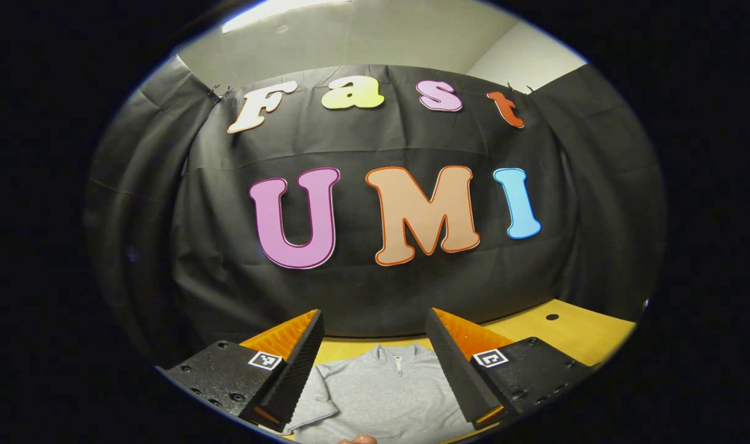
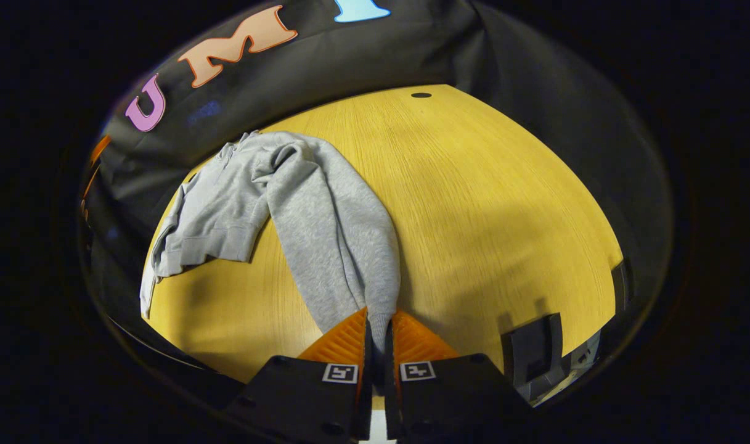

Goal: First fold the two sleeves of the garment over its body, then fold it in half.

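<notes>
Right gripper view: at 6 o'clock the right gripper (image 2: 376,336) pinches the cuff of the sleeve (image 2: 334,240), drawn out taut from the grey garment (image 2: 227,203) lying toward 10 o'clock on the wooden table (image 2: 504,203), seemingly ready to fold it over the body. Left gripper view: the left gripper (image 1: 375,357), fingers spread and holding nothing, hangs above the garment's collar at 6 o'clock, probably waiting its turn.

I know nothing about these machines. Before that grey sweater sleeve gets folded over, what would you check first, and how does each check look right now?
1. Right gripper shut on the sleeve end: ok.
2. Left gripper open and free: ok.
3. Grey zip-neck sweater body lying flat: cannot tell.
4. Other sleeve already folded over the body: cannot tell.
5. Yellow wooden table bare beside the sweater: ok.
</notes>
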{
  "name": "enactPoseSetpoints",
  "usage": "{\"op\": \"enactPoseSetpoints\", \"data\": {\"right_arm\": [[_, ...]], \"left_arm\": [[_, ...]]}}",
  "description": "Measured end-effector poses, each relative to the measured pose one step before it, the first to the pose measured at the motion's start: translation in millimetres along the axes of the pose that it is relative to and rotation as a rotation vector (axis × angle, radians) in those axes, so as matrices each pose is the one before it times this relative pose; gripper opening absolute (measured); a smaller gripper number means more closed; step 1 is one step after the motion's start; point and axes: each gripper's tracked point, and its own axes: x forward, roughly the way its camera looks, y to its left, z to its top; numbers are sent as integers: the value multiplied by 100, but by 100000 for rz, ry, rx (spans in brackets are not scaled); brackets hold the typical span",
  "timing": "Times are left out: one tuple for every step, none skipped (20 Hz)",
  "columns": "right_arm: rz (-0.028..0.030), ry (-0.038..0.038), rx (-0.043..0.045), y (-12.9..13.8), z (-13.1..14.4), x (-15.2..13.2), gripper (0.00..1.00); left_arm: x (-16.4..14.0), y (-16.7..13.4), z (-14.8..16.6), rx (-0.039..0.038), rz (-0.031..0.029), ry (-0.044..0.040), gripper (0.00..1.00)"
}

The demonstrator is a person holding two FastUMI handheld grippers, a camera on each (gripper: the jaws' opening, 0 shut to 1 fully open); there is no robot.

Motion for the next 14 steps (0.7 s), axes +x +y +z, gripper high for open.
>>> {"op": "enactPoseSetpoints", "data": {"right_arm": [[281, -1679, 76, 600, 711, -234, 6], [155, -1959, 360, 681, 780, -123, 11], [303, -1407, 667, 705, 862, -147, 11], [526, -2134, 867, 924, 934, -151, 11], [1222, -2050, 1075, 1011, 994, -190, 11], [1271, -2185, 945, 1071, 1142, -143, 11], [1192, -1911, 535, 1025, 1010, -108, 11], [771, -1780, 131, 901, 1067, -6, 11], [681, -1232, -80, 802, 908, -5, 11], [799, -1798, 179, 761, 1121, -4, 11], [941, -1635, 294, 821, 1162, -32, 11], [773, -1433, 42, 628, 939, 126, 11], [580, -1949, 55, 581, 1086, 177, 11], [1030, -1354, 493, 702, 1149, 128, 11]], "left_arm": [[92, 577, 182, -76, 69, -736, 96], [178, 597, -18, 172, 200, -134, 96], [183, 583, -51, 355, 184, 273, 96], [61, 613, -107, -36, 81, -100, 96], [42, 491, -66, -406, -14, -69, 92], [101, 617, -145, -291, 239, 243, 96], [14, 568, -74, -220, 328, 249, 96], [-21, 596, -132, -449, 473, -1, 96], [94, 627, -71, -329, 561, 107, 92], [-104, 583, -150, -63, 573, 219, 96], [-57, 595, -68, 126, 725, 152, 96], [-105, 743, -89, 24, 927, -107, 93], [-6, 674, 14, -115, 1004, -26, 96], [27, 619, -67, -153, 1022, 231, 96]]}}
